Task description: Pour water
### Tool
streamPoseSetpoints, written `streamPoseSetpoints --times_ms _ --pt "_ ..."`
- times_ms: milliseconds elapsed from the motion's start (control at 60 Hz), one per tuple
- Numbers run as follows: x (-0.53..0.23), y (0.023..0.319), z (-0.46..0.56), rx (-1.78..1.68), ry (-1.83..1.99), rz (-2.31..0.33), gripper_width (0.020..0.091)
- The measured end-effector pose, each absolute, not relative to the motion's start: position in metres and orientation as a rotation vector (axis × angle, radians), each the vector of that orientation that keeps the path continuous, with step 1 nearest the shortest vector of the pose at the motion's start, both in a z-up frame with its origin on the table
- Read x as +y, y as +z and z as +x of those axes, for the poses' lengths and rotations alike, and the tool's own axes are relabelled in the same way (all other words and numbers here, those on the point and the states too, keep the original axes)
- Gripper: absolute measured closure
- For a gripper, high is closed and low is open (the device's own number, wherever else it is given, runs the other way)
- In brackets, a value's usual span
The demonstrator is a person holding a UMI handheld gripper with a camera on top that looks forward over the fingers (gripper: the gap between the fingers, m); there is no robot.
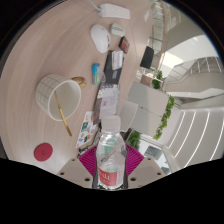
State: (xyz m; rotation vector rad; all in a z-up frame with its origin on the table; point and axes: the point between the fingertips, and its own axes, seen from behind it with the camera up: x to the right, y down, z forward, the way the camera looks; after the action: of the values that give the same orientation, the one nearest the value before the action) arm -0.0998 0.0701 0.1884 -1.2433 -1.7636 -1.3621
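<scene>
A clear plastic water bottle with a white cap and a red label stands between my fingers, and my gripper is shut on it. The magenta pads press against its sides at both left and right. The bottle is held above the table and points ahead along the fingers. Beyond it and to the left, a pale green cup with a white rim stands on the pinkish table.
A wooden spoon lies by the cup and a red coaster sits nearer to me. Further off are a blue bottle, a white kettle-like object, papers and small items. The table edge runs on the right; green plants stand beyond it.
</scene>
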Motion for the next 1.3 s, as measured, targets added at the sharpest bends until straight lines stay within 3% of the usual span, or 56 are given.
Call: streamPoseSetpoints --times_ms 167,233,317,400,417,433,517,533,550,750,933,1067,1100,1150,1167,1217,1300 --pt "0.069 0.267 -0.088 -0.941 -0.624 -1.633 0.076" --pt "0.058 0.27 -0.071 -0.586 -0.347 -1.665 0.0742" --pt "0.052 0.252 -0.047 -0.358 -0.104 -1.704 0.0722" --pt "0.043 0.211 -0.02 -0.214 0.072 -1.742 0.0711" --pt "0.041 0.182 -0.021 -0.179 0.102 -1.728 0.0694" --pt "0.041 0.191 -0.02 -0.202 0.113 -1.745 0.0685" --pt "0.037 0.149 -0.006 -0.188 0.186 -1.795 0.0673" --pt "0.04 0.125 -0.008 -0.18 0.198 -1.791 0.0674" --pt "0.036 0.133 -0.004 -0.181 0.195 -1.801 0.0673" --pt "0.043 0.084 0.015 -0.226 0.183 -1.822 0.0654" --pt "0.044 0.086 0.016 -0.175 0.255 -1.779 0.0651" --pt "0.037 0.08 0.014 -0.201 0.24 -1.867 0.0563" --pt "0.032 0.078 0.013 -0.218 0.243 -1.912 0.0483" --pt "0.023 0.083 0.012 -0.224 0.251 -1.94 0.0273" --pt "0.02 0.085 0.012 -0.218 0.25 -1.945 0.0246" --pt "0.01 0.092 0.016 -0.187 0.232 -1.976 0.0279" --pt "-0.019 0.113 0.022 -0.138 0.188 -2.011 0.0271"
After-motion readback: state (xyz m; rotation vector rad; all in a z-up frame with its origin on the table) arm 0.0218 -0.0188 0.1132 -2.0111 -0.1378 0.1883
